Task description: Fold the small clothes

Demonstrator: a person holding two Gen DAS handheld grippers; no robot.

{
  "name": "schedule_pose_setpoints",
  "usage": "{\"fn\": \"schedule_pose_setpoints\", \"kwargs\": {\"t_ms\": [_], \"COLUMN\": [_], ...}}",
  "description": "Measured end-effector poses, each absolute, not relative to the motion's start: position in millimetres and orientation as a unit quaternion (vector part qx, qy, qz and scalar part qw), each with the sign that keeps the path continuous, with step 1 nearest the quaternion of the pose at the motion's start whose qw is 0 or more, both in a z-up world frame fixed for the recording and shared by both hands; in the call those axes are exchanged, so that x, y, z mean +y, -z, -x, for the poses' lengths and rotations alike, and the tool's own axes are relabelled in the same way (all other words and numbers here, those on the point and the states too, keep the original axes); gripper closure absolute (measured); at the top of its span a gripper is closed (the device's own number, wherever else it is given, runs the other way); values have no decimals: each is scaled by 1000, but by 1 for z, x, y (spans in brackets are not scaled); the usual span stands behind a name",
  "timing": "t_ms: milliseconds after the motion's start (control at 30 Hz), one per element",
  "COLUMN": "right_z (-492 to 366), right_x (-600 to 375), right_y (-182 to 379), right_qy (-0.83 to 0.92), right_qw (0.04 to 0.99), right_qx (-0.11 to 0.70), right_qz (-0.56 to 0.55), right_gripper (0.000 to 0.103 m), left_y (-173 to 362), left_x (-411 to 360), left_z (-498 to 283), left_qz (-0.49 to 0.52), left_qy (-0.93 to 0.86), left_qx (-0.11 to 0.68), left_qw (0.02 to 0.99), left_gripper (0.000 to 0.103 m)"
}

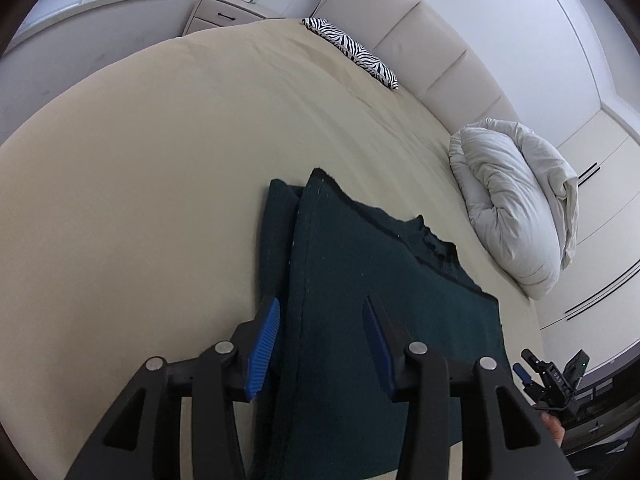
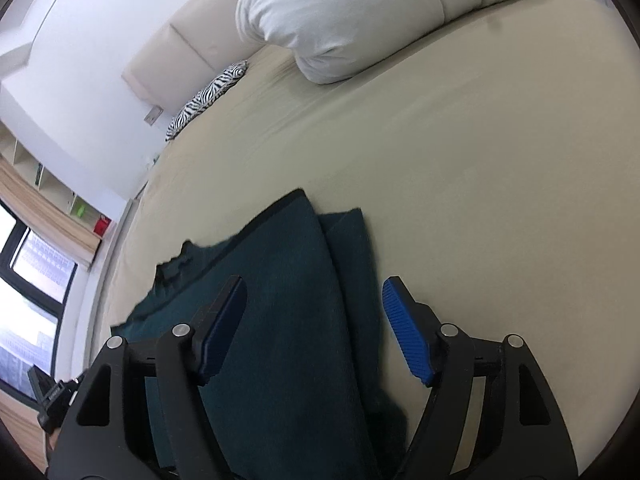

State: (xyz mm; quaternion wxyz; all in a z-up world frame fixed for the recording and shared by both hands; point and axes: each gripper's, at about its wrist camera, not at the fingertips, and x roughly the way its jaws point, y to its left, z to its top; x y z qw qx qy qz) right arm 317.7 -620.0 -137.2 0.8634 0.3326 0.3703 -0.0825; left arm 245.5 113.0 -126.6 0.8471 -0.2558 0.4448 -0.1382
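A dark teal garment [image 1: 372,304] lies flat on the beige bed sheet [image 1: 132,184], with its sides folded inward and a ragged dark far edge. My left gripper [image 1: 322,318] is open and hovers over its left fold, blue pads apart. The right gripper shows small at the garment's right edge [image 1: 536,376]. In the right wrist view the garment [image 2: 280,300] lies under my open right gripper [image 2: 314,300], which straddles its right fold. The left gripper shows at the lower left [image 2: 48,396].
A white bundled duvet [image 1: 516,204] lies at the bed's far right, also seen in the right wrist view [image 2: 340,16]. A zebra-striped pillow [image 1: 352,50] rests by the padded headboard [image 1: 420,36]. A nightstand [image 1: 224,12] and a window [image 2: 28,292] lie beyond the bed.
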Motion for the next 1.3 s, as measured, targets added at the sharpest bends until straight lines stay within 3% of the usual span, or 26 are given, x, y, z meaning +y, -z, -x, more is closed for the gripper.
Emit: {"fn": "schedule_pose_setpoints", "kwargs": {"t_ms": [167,267,467,667,933,1233,1300], "right_z": [-283,-258,-243,-226,-212,-205,-204], "right_x": [-587,-573,-555,-554,-563,-557,-559], "right_y": [128,127,131,132,131,141,140], "right_qy": [69,59,61,82,100,96,100], "right_qw": [881,885,890,894,893,888,887], "right_qx": [388,399,417,403,396,416,416], "right_qz": [-262,-233,-176,-180,-189,-172,-174], "right_gripper": [33,33,37,38,44,93,97], "left_y": [134,135,137,140,140,138,138], "left_x": [109,102,98,95,93,92,92], "left_z": [-230,-224,-207,-196,-192,-190,-190], "left_qz": [214,185,153,136,118,106,106], "left_qy": [126,114,105,98,93,97,96], "left_qx": [449,447,447,443,440,435,434], "left_qw": [858,867,875,880,885,889,889], "left_gripper": [60,71,72,72,88,94,94]}}
